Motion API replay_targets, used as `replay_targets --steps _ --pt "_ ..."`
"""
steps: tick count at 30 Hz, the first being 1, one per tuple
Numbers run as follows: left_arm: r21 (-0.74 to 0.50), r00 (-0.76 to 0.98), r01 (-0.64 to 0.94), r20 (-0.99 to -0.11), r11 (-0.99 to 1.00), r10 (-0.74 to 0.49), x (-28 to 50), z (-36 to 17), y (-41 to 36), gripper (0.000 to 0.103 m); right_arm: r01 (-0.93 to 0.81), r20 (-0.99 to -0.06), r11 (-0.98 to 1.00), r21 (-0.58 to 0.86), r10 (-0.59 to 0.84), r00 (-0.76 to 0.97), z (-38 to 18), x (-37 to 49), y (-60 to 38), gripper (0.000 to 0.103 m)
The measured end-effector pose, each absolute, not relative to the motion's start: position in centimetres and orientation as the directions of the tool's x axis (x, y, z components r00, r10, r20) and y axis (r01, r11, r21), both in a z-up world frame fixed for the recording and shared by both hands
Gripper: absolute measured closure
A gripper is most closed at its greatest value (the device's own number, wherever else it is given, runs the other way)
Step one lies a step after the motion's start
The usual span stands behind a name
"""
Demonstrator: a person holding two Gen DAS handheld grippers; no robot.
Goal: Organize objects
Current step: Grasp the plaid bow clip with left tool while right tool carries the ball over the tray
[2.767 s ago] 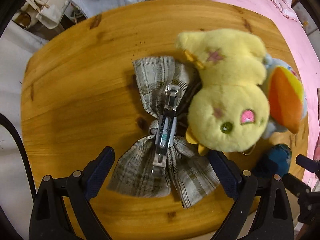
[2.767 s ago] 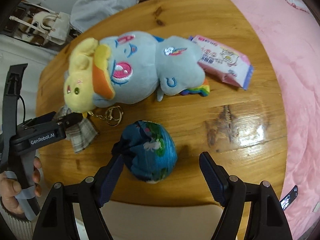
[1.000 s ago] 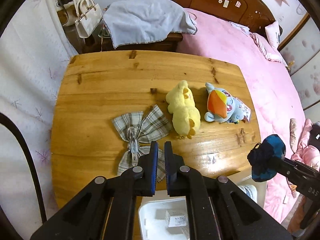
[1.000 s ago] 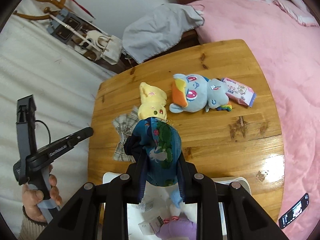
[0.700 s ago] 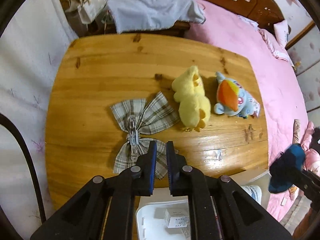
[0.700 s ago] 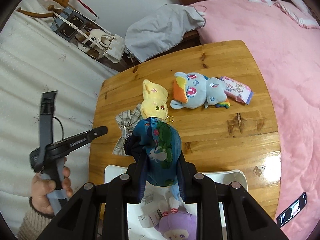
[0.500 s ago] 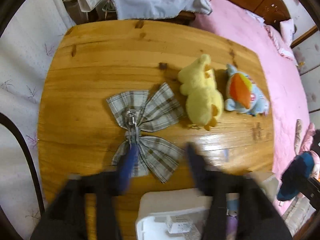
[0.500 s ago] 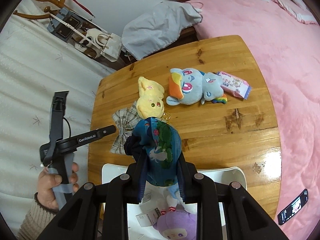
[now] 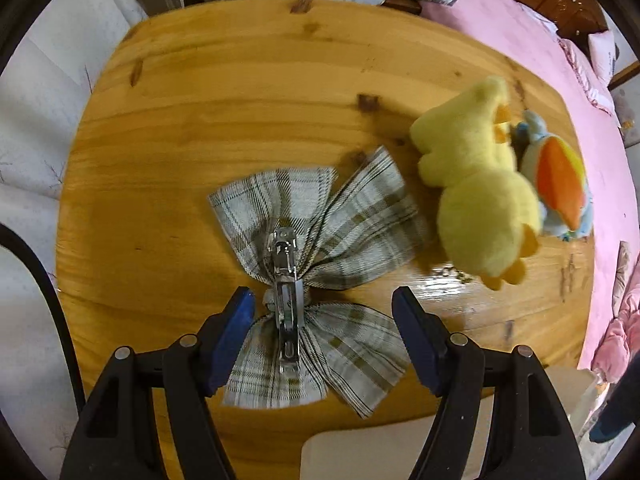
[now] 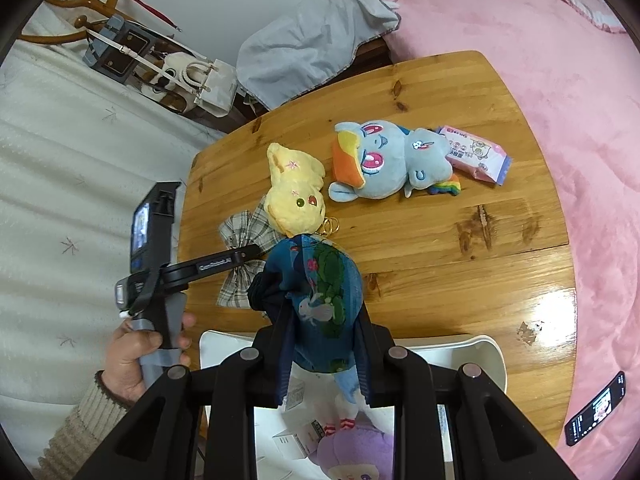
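Left wrist view: the left hand-held gripper is held released over the plaid bow near the desk's near edge. A blue bundle is grasped by the right hand-held gripper.

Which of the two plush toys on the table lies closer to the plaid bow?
The yellow plush: its head touches the plaid bow, while the blue pony plush lies beyond it, toward the pink packet.

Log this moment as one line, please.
left gripper: open over plaid bow | right gripper: shut on blue pouch, above white bin | table: two plush toys, pink packet
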State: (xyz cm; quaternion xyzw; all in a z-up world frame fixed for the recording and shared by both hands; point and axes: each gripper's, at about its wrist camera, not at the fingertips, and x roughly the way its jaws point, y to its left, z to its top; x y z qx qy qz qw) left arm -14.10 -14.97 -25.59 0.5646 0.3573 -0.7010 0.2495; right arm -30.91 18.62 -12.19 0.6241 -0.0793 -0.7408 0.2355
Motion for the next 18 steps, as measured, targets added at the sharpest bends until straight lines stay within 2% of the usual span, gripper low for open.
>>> replay_targets --steps 7,9,11,12,13,18 --pt "-0.241 -0.237 0.777 -0.968 -0.581 0.084 -13.1 -27.1 -15.0 0.033 0.233 -0.890 -0.881 0.412 -0.444 -0.107 -12.7 -31.0 18.5 0.076" --pt "-0.246 -0.241 0.782 -0.967 -0.572 0.086 -12.8 -27.2 -15.0 0.046 0.229 -0.890 -0.882 0.413 -0.444 -0.106 -12.8 -31.0 18.5 0.076" --pt "-0.243 -0.245 0.787 -0.967 -0.567 0.075 -12.4 -27.2 -14.9 0.063 0.226 -0.890 -0.882 0.414 -0.444 -0.106 -12.8 -30.9 18.5 0.076" --pt "-0.249 -0.251 0.785 -0.965 -0.567 0.076 -12.2 -27.1 -14.9 0.067 0.225 -0.889 -0.882 0.414 -0.445 -0.107 -12.8 -30.9 18.5 0.076" --pt "-0.252 -0.254 0.786 -0.964 -0.565 0.077 -12.1 -27.1 -14.9 0.075 0.223 -0.889 -0.883 0.414 -0.444 -0.107 -12.8 -30.9 18.5 0.076" --pt "-0.268 -0.279 0.801 -0.958 -0.536 0.063 -10.9 -27.0 -14.6 0.079 0.215 -0.889 -0.884 0.415 -0.444 -0.111 -12.9 -30.6 18.6 0.076"
